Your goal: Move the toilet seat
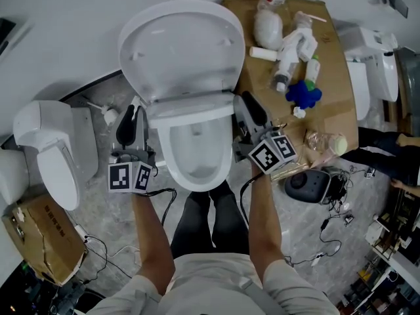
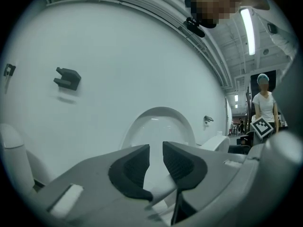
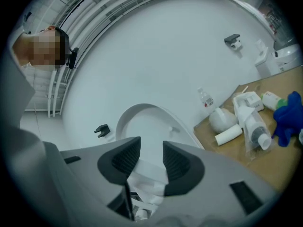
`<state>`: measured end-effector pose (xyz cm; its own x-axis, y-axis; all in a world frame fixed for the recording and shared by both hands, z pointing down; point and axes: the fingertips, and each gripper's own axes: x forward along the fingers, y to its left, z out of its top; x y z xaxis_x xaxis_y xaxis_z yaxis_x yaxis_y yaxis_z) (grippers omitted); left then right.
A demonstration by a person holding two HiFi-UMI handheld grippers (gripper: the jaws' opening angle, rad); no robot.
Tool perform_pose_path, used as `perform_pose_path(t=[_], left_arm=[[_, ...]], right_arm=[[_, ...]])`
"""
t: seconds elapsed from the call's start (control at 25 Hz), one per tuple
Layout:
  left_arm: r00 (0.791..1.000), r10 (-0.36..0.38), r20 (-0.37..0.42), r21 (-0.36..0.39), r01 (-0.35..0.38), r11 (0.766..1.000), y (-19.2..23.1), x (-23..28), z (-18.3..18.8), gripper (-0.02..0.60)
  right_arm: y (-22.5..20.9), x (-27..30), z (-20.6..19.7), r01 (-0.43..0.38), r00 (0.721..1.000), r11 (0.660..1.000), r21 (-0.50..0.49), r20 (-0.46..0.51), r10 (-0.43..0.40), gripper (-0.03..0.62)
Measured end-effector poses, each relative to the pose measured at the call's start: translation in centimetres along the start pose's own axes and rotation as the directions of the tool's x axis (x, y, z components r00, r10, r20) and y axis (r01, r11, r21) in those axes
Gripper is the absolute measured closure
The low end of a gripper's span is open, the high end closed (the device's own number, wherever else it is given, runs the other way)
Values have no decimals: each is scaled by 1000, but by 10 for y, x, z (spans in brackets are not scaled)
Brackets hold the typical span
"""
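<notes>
A white toilet stands in the middle of the head view, its lid (image 1: 180, 48) raised against the wall and showing its underside. A thick white ring (image 1: 164, 153) runs round the bowl below it; whether that is the seat or the bare rim I cannot tell. My left gripper (image 1: 131, 110) hovers beside the bowl's left side, near the lid's lower corner. My right gripper (image 1: 244, 100) is beside the bowl's right side, near the hinge. Both point level at the raised lid (image 2: 161, 126) (image 3: 147, 126). The left gripper (image 2: 156, 162) and right gripper (image 3: 151, 157) each show a gap with nothing pinched.
A cardboard sheet (image 1: 341, 77) right of the toilet carries bottles, a paper roll (image 1: 262, 54) and a blue cloth (image 1: 304, 93). Other white toilets stand at far right (image 1: 374, 64) and left (image 1: 49, 149). A cardboard box (image 1: 42, 238), cables and a black device (image 1: 307, 186) lie on the floor. A person (image 2: 263, 103) stands behind.
</notes>
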<state>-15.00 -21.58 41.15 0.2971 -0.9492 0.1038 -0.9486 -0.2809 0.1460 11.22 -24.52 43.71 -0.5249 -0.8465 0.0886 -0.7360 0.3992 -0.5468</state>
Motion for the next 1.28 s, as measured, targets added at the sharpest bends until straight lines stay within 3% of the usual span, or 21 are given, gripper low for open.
perform_pose_path(t=[0.6, 1.28], left_arm=[[999, 16, 31, 23, -17, 1000, 0, 24, 18, 494], [999, 27, 35, 22, -27, 999, 7, 49, 18, 494]], right_arm=[[1, 27, 16, -77, 997, 996, -44, 24, 78, 444], [-13, 64, 28, -84, 996, 995, -56, 33, 86, 444]])
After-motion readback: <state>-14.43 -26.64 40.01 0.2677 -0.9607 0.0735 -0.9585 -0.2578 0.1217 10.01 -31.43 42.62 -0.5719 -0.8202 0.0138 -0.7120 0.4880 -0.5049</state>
